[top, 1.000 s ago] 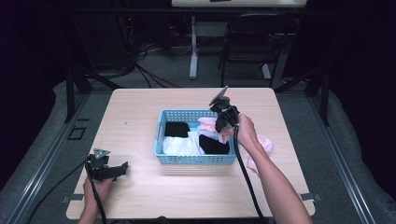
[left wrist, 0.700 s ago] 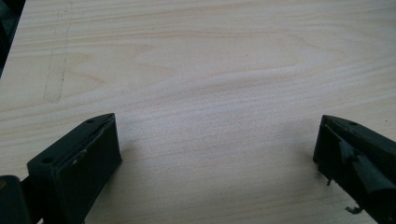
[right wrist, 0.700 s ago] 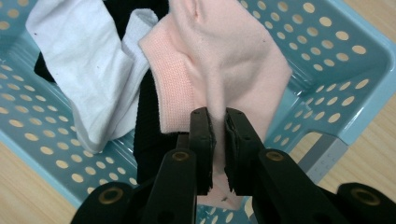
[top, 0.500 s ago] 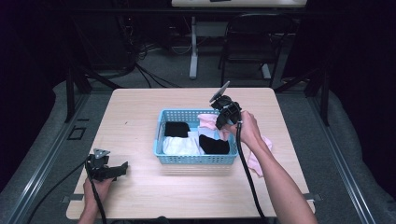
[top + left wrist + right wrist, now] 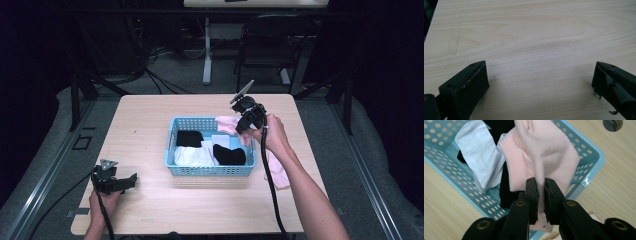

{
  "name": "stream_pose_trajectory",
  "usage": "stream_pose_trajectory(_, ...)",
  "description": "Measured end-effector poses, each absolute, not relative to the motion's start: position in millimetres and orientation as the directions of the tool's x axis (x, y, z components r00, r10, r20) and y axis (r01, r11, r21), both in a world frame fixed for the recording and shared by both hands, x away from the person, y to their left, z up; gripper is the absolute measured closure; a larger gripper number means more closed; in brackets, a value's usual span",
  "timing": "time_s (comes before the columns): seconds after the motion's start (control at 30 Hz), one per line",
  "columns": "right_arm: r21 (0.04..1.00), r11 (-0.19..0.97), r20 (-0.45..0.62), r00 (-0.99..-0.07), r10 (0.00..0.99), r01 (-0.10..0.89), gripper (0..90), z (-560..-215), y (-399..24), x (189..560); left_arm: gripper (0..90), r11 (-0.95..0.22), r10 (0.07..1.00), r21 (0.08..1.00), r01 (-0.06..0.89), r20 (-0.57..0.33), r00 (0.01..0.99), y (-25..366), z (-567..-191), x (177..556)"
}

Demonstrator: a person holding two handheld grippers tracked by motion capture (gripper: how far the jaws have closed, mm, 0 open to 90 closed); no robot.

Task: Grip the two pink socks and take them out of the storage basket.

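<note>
Now the right hand-held gripper, clamped on the pink sock, has risen above the basket.

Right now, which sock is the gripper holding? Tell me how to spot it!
Find the blue basket in the middle of the table. At its right back corner, the right gripper pinches a sock hanging over the rim. It is the pink one; the others inside are black or white.
</note>
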State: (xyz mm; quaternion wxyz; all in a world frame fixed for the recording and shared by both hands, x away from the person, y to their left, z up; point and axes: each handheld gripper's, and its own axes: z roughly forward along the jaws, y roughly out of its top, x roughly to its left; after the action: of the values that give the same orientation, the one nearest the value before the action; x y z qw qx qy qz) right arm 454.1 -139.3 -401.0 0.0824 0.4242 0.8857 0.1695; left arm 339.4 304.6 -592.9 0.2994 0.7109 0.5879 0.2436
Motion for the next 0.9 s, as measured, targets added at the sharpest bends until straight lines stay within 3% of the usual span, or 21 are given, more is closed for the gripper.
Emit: stream_pose_trajectory(0.9,0.380,0.517,-0.016,-0.553,0.833,0.767,82.4,-379.8,-210.8,438.8,0.6,-0.130,0.982,0.712,0.690,-0.005,0.190,304.6,-592.8,339.4)
